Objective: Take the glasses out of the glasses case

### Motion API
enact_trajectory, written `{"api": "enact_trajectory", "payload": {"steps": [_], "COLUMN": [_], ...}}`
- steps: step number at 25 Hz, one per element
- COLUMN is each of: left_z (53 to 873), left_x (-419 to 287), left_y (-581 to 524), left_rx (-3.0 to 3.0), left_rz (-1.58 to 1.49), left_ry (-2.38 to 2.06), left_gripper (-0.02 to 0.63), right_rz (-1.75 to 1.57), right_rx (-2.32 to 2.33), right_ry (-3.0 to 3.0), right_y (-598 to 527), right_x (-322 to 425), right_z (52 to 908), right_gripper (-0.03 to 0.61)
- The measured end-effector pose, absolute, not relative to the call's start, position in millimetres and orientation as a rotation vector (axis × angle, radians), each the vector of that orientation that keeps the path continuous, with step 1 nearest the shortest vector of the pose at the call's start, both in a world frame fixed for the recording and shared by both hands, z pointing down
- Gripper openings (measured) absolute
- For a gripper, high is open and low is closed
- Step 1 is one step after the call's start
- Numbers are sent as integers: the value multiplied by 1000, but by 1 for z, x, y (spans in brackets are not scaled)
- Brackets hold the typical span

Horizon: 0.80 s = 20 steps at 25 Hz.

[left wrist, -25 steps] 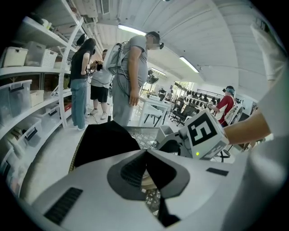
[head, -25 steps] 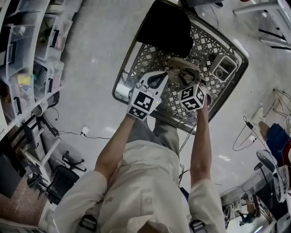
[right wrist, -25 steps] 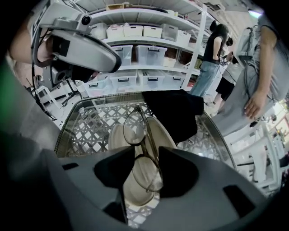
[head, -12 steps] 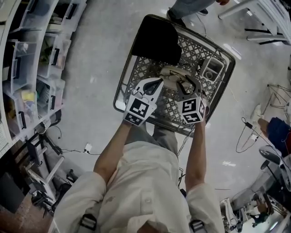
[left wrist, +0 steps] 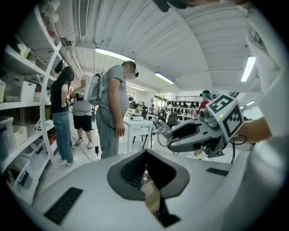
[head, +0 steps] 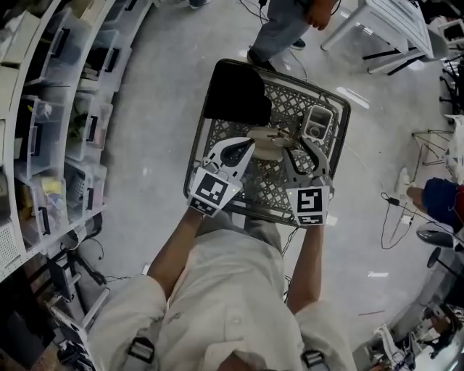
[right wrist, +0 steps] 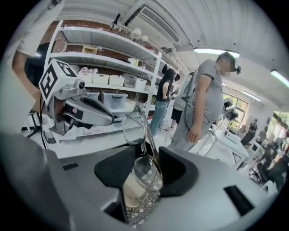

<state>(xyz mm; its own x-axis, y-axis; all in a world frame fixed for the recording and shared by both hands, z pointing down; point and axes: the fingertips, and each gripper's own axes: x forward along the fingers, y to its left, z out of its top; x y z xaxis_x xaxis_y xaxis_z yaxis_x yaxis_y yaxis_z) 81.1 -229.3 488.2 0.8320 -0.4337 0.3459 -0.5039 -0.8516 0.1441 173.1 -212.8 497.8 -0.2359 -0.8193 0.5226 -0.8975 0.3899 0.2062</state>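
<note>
In the head view both grippers hang over a grey lattice basket [head: 196, 138]. My left gripper [head: 245, 149] is shut on the edge of the beige glasses case [head: 264, 138]; in the left gripper view the case [left wrist: 151, 196] shows as a beige strip in the gap of the left gripper [left wrist: 146, 159]. My right gripper [head: 301, 153] is shut on the thin wire-framed glasses [right wrist: 146, 176], held by the bridge. One lens stands above the jaws and the other below them. The two grippers are level and close, tips almost facing.
Inside the basket lie a black pouch [head: 239, 94] and a small grey box [head: 319, 119]. A person [head: 283, 29] stands just beyond it. Shelves with plastic bins [head: 51, 109] line the left. A white table [head: 391, 22] and floor cables [head: 395, 210] are on the right.
Both grippers have risen above the basket. The glasses went up with the right gripper, and the case stayed at the left gripper's tips. The person beyond the basket has come into the head view.
</note>
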Motion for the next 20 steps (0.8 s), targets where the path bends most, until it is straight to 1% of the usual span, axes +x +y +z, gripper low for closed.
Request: {"api": "enact_trajectory", "payload": {"steps": [7,13,20], "left_z": [428,392,368], "left_x": [82,90,99], "left_y": [-229,-211,-193], "left_rx": [2895,2963,3028], "left_rz": [340,273,225], "left_ry": [-672,-575,-466], "left_gripper": [11,11,11], "right_rz": [83,46,57], "right_rx": [1693,1874,1984], "right_ry": [-2136,-2162,-2136], "right_y": [-193,-169,-141], "right_x": [176,179,186], "right_z": [419,370,356], "right_gripper": [170,169,167]}}
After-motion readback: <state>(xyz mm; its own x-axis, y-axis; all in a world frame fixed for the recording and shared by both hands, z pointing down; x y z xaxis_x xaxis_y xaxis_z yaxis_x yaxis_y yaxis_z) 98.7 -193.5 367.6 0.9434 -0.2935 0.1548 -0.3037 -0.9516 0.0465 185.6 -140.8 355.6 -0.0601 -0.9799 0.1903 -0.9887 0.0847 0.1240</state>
